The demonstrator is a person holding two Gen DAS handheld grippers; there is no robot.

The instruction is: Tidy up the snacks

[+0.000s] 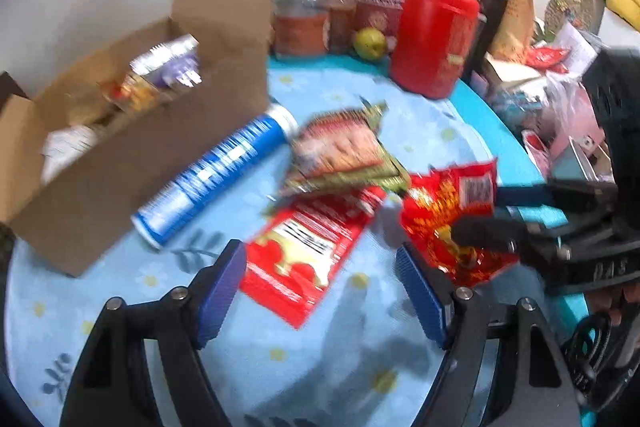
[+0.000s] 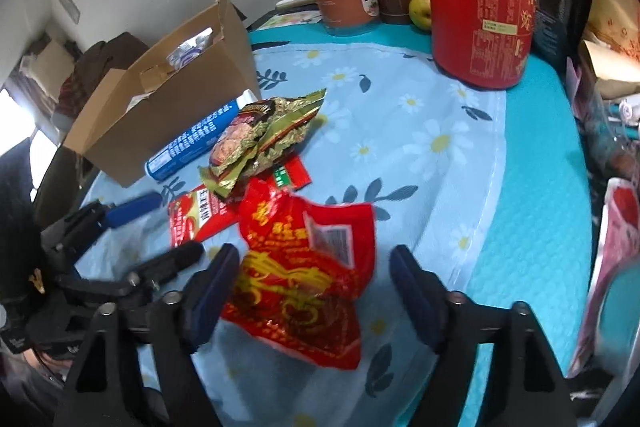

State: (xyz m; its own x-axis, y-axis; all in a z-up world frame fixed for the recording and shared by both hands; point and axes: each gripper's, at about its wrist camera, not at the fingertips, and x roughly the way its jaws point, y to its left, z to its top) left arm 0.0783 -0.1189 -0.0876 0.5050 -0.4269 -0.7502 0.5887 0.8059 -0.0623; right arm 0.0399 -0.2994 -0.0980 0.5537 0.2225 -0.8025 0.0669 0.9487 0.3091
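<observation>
We hold the left gripper [image 1: 320, 291] and right gripper [image 2: 312, 287] wide-fingered and empty over loose red packets [image 2: 308, 283] beside the cardboard box [image 2: 168, 107], likely choosing the next snack.

Open cardboard box [image 2: 168, 119] at left, flaps up, packets inside. Blue tube [image 2: 192, 139] lies on its side against its front. Crinkled gold-green packet [image 2: 260, 135] overlaps flat red sachet [image 2: 200, 219]. Crumpled red bag with yellow print [image 2: 304, 279] nearest, barcode label up.
</observation>
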